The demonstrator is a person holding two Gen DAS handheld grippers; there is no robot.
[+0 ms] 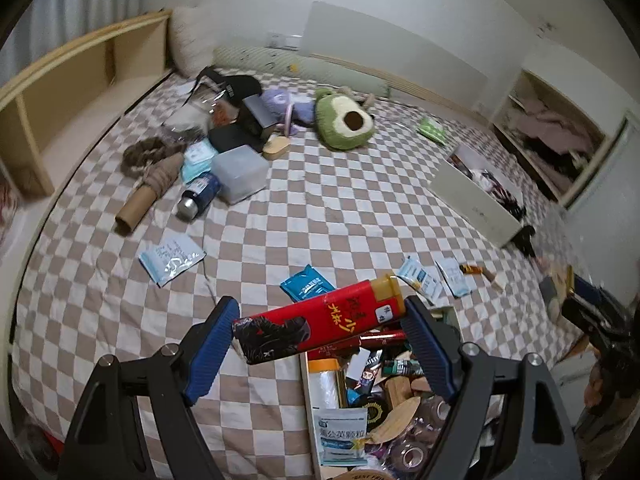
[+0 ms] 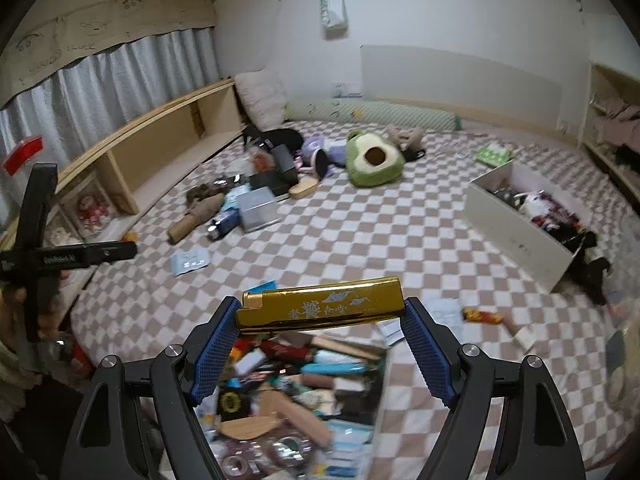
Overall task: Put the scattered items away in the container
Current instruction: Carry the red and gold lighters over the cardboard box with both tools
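My left gripper (image 1: 320, 316) is shut on a red box with a gold cap (image 1: 320, 320), held crosswise above the near container (image 1: 305, 380), which is full of small items. My right gripper (image 2: 320, 312) is shut on a long gold box (image 2: 320, 306), held crosswise above the same container (image 2: 378, 376). Scattered on the checked bedspread: a blue packet (image 1: 306, 286), white sachets (image 1: 424, 278), a printed sachet (image 1: 170, 258) and a small red-yellow wrapper (image 2: 482, 315).
A heap lies at the far left of the bed: a clear plastic box (image 1: 240, 174), bottle (image 1: 198, 198), cardboard tube (image 1: 136, 208), black items. An avocado plush (image 1: 344, 120) lies beyond. A white box of clothes (image 2: 520, 220) stands right. Wooden shelves (image 2: 160, 152) line the left.
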